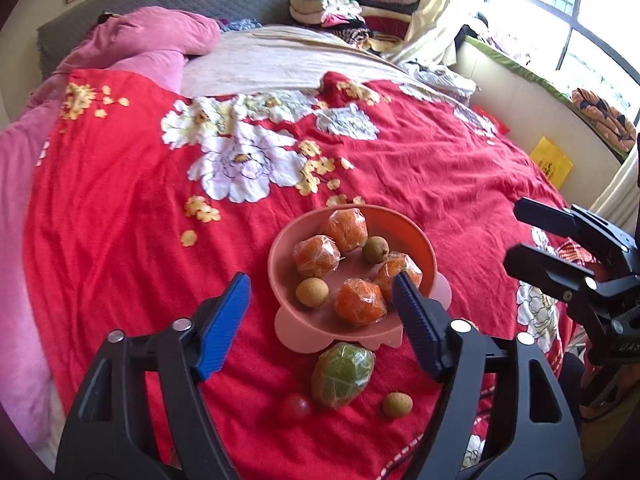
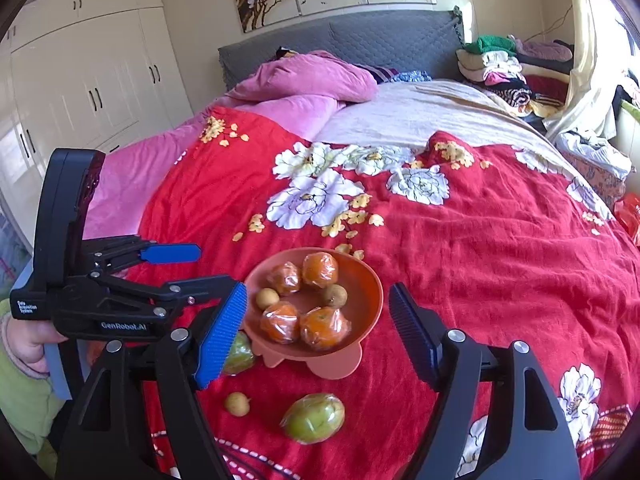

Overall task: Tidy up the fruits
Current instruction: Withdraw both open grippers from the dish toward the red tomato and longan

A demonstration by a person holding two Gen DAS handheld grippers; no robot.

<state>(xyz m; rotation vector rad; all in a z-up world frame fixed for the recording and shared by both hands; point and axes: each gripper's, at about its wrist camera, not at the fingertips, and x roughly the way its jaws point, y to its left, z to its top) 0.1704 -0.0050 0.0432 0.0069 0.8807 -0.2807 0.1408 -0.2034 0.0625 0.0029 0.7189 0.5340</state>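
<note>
I'm working over a bed with a red floral blanket (image 1: 420,168), a pink quilt (image 2: 304,80) bunched at the far left by the grey headboard (image 2: 380,36), and a pile of folded clothes (image 2: 504,64) at the far right. The pink bowl (image 1: 408,216) sits on the near middle of the blanket, holding four plastic-wrapped oranges (image 1: 347,229) and two brown longans (image 1: 312,291). In front of the bowl lie a wrapped green fruit (image 1: 342,374), touching its scalloped base, a cherry tomato (image 1: 294,409) and a loose longan (image 1: 397,405); the right view shows a second wrapped green fruit (image 2: 314,418) nearer still. My left gripper (image 1: 320,296) is spread wide and holds nothing, its right finger crossing in front of one orange. My right gripper (image 2: 314,308) is likewise wide open and empty, straddling the bowl.
</note>
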